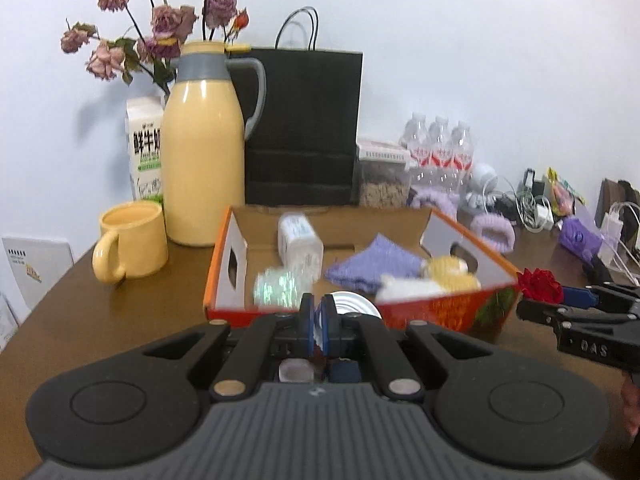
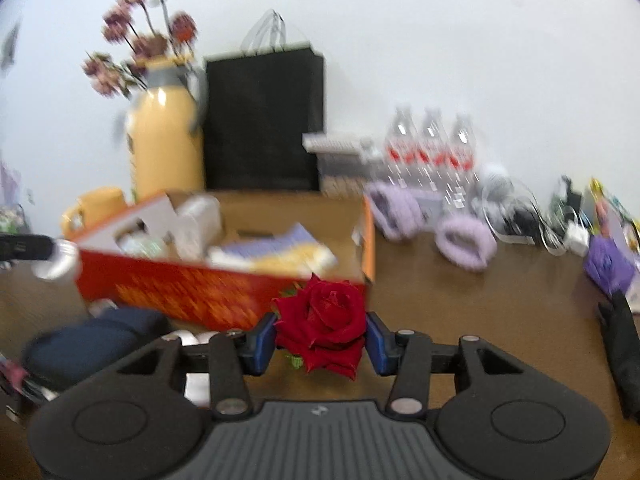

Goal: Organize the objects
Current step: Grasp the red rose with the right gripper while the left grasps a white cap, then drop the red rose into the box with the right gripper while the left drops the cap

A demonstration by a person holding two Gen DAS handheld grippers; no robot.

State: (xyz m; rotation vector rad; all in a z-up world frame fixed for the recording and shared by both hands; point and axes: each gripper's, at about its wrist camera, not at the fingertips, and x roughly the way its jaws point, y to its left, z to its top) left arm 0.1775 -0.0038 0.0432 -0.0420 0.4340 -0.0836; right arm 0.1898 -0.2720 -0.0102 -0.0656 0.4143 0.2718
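Two tools above the cluttered brown table [image 1: 120,304] (white wall [image 1: 460,40] behind): left [image 1: 319,326] pinched closed, right [image 2: 320,342] gripping a red rose [image 2: 324,320].

Back of the brown table [image 1: 120,312]: a yellow thermos jug [image 1: 204,152] stands beside a black paper bag [image 1: 304,128], a yellow mug [image 1: 132,246] in front, a milk carton [image 1: 146,148] and dried roses [image 1: 160,20] behind. Three water bottles [image 1: 440,152] line the wall, right.

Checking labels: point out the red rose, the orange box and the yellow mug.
red rose [image 2: 324,320], right wrist view, bloom centre.
orange box [image 1: 436,308], left wrist view, front wall.
yellow mug [image 1: 134,244], left wrist view, side of body.
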